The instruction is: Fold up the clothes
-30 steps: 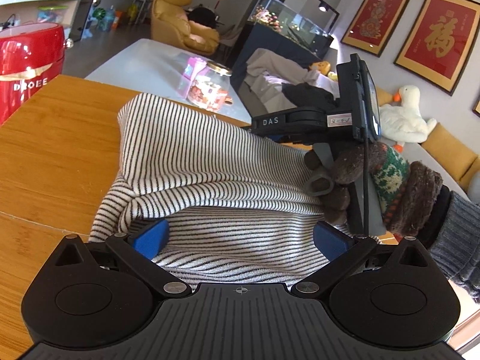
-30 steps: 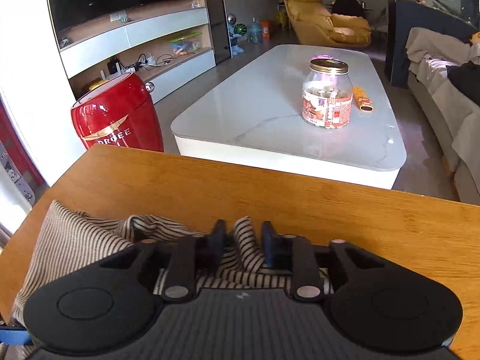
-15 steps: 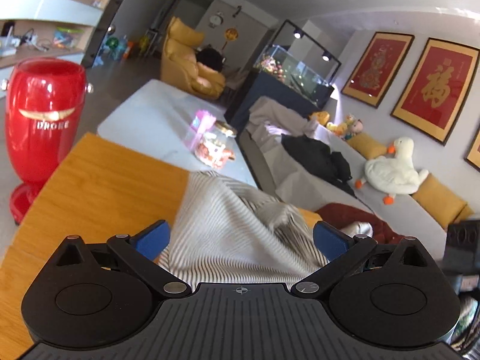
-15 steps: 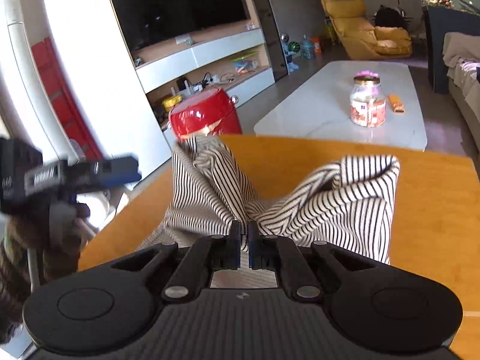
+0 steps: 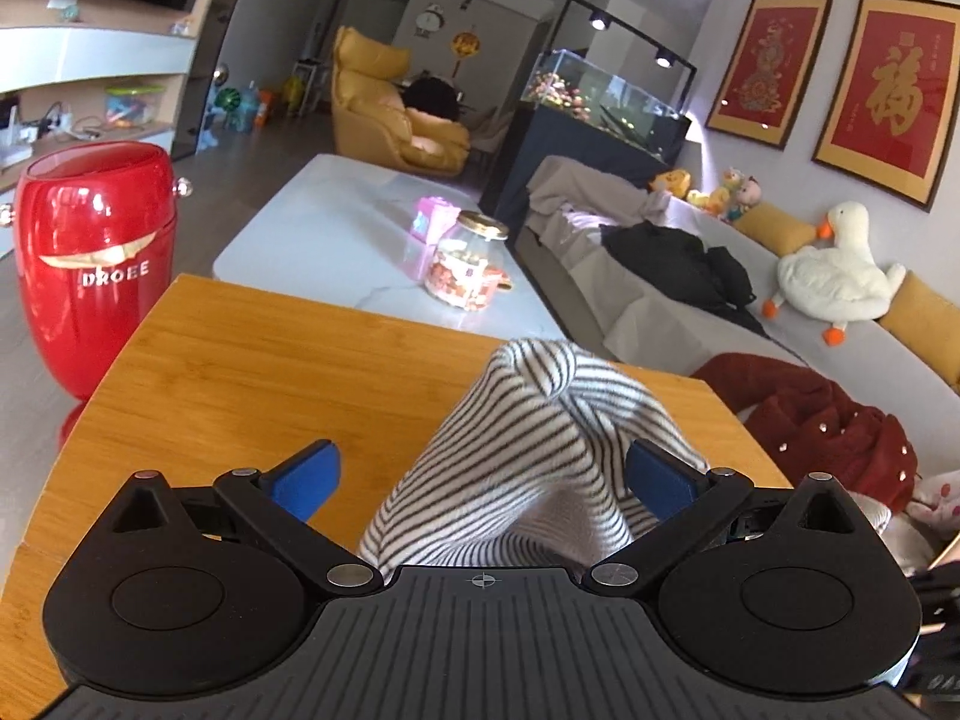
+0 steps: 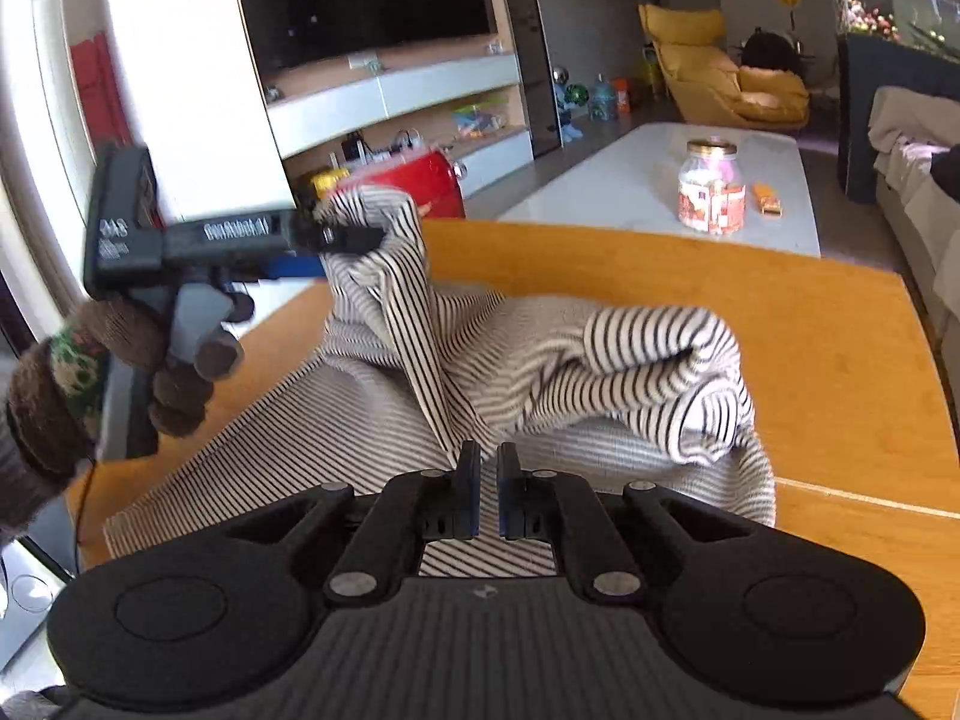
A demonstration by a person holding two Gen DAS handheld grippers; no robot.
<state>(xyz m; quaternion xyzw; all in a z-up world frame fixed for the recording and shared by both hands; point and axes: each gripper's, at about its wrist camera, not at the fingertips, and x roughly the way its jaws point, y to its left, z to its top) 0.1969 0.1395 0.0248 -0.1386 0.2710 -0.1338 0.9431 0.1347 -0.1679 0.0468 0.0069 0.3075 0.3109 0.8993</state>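
Striped sweater (image 6: 540, 360) bunched ahead | right gripper (image 6: 489, 489) pinches its fabric | left gripper (image 5: 480, 480) spread wide, cloth between fingers | lift evenly, avoid twisting

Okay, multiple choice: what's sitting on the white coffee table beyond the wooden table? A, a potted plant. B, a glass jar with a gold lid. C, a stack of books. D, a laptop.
B: a glass jar with a gold lid stands on the white coffee table past the wooden table, and the right wrist view shows the same jar; no books, laptop or plant are on it.
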